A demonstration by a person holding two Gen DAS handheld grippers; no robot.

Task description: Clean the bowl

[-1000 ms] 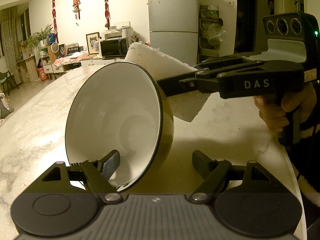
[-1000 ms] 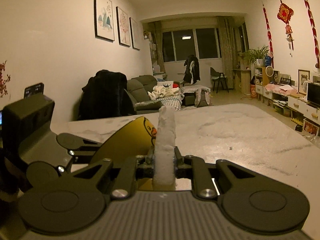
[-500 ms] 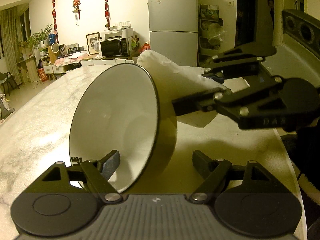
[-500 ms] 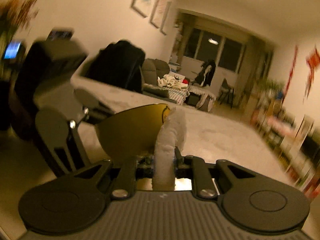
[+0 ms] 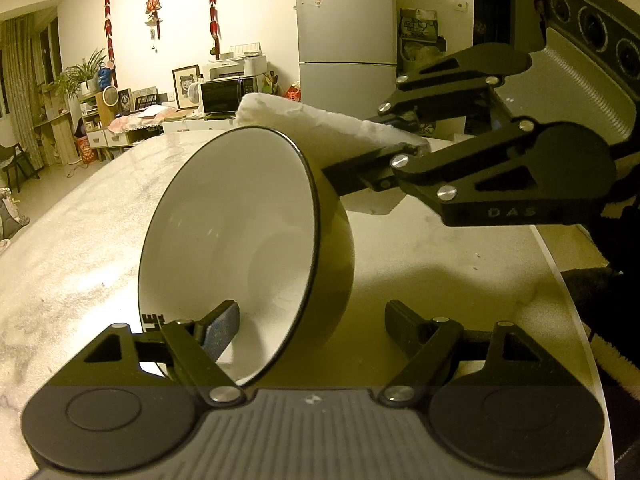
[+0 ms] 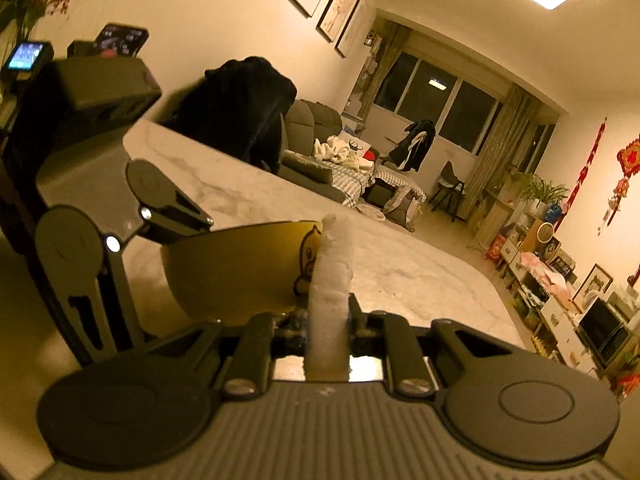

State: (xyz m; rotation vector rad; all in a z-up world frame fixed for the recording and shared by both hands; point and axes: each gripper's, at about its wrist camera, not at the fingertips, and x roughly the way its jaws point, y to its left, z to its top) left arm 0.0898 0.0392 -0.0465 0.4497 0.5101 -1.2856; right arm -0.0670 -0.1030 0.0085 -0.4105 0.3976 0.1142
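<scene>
A bowl (image 5: 240,240), white inside and yellow outside (image 6: 232,272), stands tilted on its side with its mouth turned left. My left gripper (image 5: 310,320) is open and straddles the bowl's lower wall. One of its fingers (image 5: 218,328) lies against the inner wall, and the other stands apart from the outer wall. My right gripper (image 5: 360,148) is shut on a folded white towel (image 5: 316,128). It presses the towel onto the top of the bowl's outer wall, just behind the rim. In the right wrist view the towel (image 6: 330,280) sticks up between that gripper's (image 6: 324,320) shut jaws.
The bowl rests on a pale marble table (image 5: 80,240), whose right edge (image 5: 560,264) runs close by. A dark sleeve (image 5: 616,248) is at the right. A chair draped with a dark coat (image 6: 240,108) stands at the far side. A fridge (image 5: 344,40) is behind.
My right gripper has rolled and lifted, carrying the towel from the back of the bowl up onto the top of its outer wall. The bowl and left gripper have hardly moved.
</scene>
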